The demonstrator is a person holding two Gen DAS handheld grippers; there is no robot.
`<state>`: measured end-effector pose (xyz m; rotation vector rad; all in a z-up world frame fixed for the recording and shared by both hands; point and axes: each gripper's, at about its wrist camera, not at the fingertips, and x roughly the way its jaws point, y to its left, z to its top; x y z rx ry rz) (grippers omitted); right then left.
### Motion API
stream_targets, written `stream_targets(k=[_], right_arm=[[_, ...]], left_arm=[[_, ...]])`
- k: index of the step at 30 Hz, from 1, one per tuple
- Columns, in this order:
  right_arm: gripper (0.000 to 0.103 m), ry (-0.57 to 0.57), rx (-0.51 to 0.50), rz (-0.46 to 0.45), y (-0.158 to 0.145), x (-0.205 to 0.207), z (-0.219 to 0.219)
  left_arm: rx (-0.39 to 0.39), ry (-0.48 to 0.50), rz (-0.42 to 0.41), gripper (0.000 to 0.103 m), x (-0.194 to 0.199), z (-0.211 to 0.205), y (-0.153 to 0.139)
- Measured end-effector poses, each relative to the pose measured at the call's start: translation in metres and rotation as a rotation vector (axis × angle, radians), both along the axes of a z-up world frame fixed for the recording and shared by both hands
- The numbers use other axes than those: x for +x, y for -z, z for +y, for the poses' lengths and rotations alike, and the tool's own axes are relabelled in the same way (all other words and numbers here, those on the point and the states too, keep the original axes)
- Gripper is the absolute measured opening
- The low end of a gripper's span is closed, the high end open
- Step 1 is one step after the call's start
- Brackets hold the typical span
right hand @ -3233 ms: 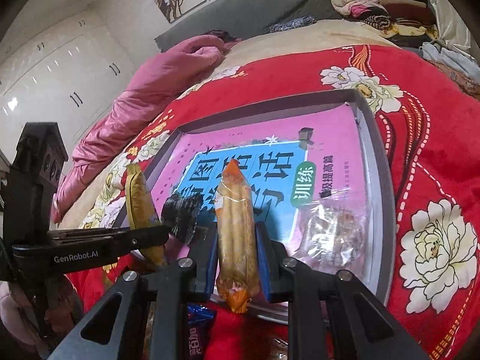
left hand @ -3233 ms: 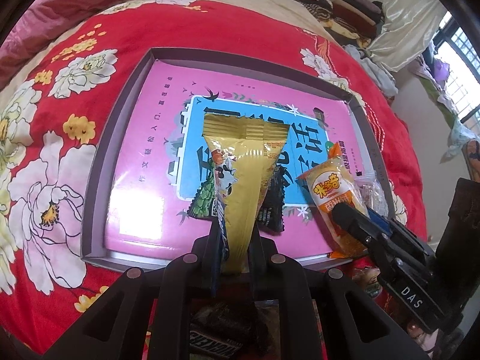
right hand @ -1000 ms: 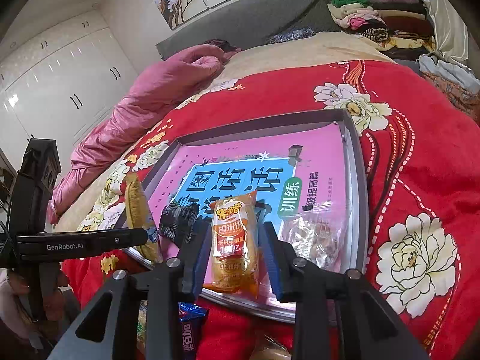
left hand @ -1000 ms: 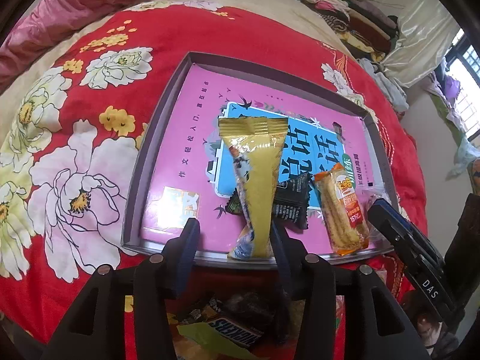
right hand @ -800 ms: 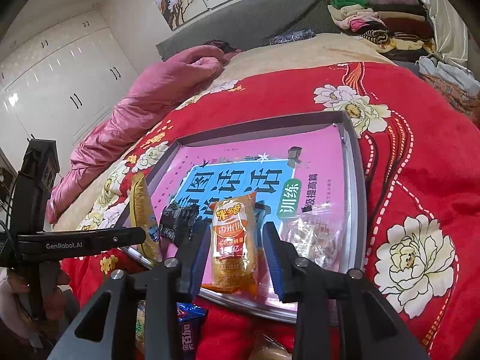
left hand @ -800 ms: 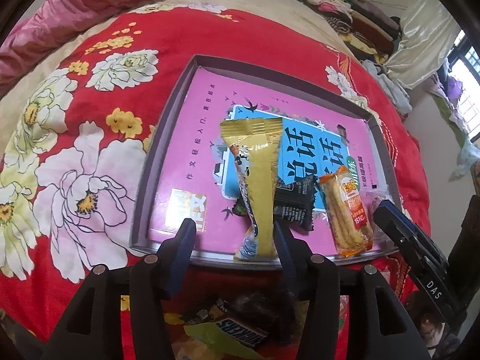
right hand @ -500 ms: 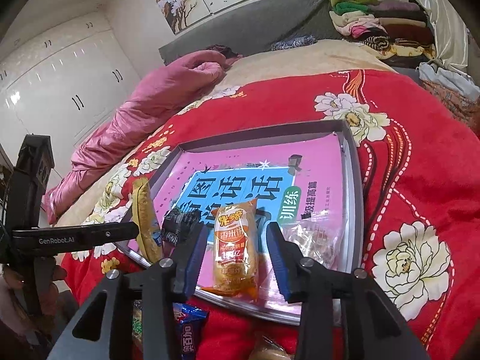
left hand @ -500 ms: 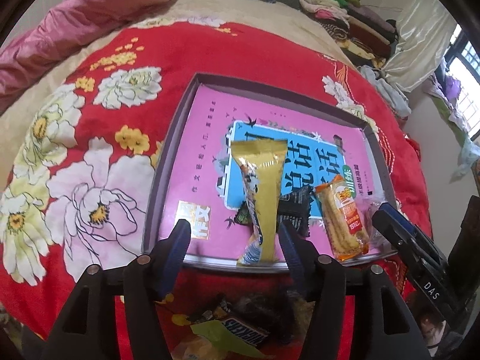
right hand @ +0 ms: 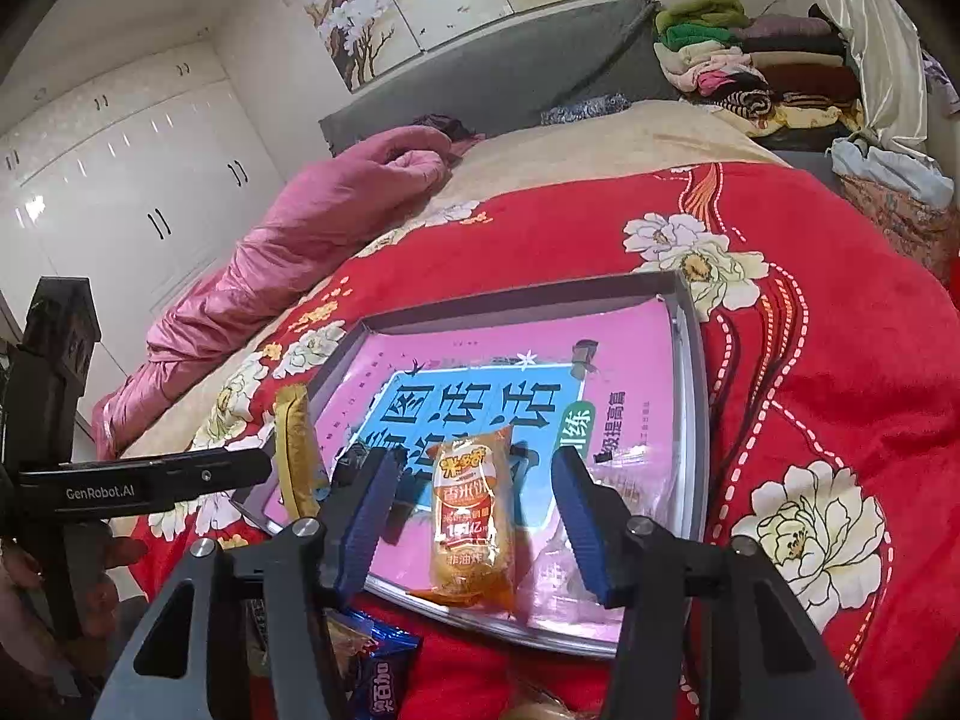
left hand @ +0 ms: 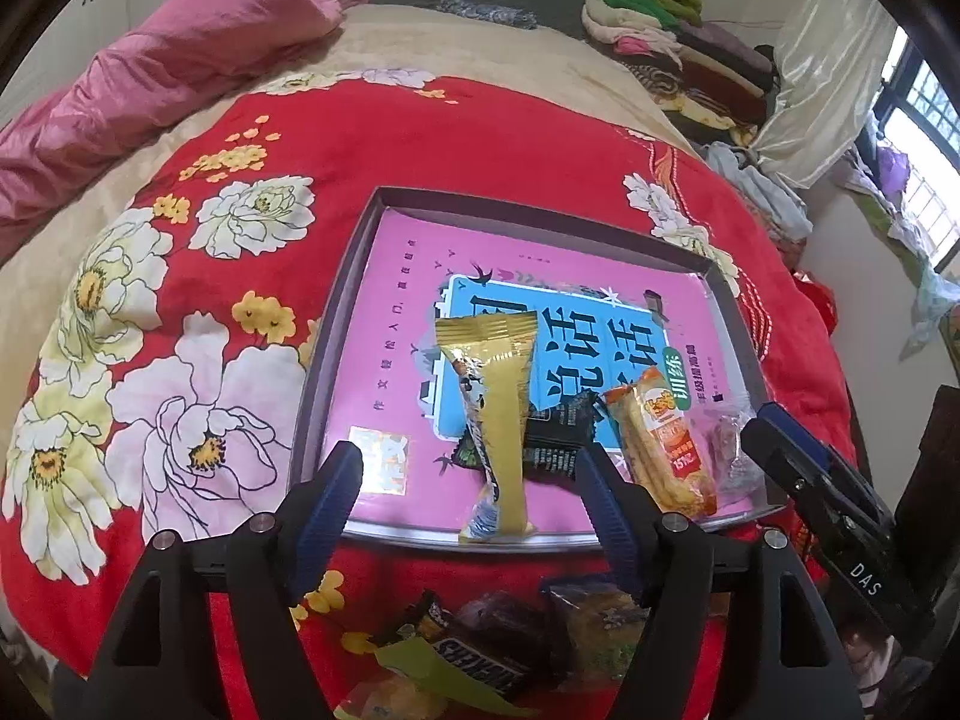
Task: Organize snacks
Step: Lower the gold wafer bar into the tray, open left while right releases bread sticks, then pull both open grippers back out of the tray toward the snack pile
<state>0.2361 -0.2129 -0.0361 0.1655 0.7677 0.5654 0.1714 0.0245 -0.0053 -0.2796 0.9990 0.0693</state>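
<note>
Both hand-held grippers hover at the near edge of a grey tray [left hand: 336, 324] lined with a pink-and-blue book cover. Left gripper [left hand: 468, 474]: jaws opening, pads clear of the gold snack packet [left hand: 498, 420] lying flat in the tray between and ahead of them. Right gripper [right hand: 474, 498]: jaws opening too, the orange rice-cracker packet [right hand: 474, 516] lying free between its blue pads. A black snack packet [left hand: 555, 441] lies between the two packets, a clear-wrapped snack [left hand: 729, 450] just right of the orange one. Below the grippers, loose snacks [left hand: 474, 654] lie on the red floral blanket [left hand: 180, 276].
</note>
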Motion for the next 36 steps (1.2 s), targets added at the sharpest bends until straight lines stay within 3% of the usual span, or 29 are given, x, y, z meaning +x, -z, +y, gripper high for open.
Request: stream_targets(k=[15,36], right_arm=[[0.066,0.017,0.014,-0.058,-0.012,-0.004,-0.004],[0.076,0.033,-0.001,-0.129,-0.028,-0.019,-0.012]], left_arm=[[-0.027,-0.007,-0.036,0.078,-0.008,0.003,-0.009],[0.002,-0.001,-0.090,0.079,-0.032,0.013,-0.029]])
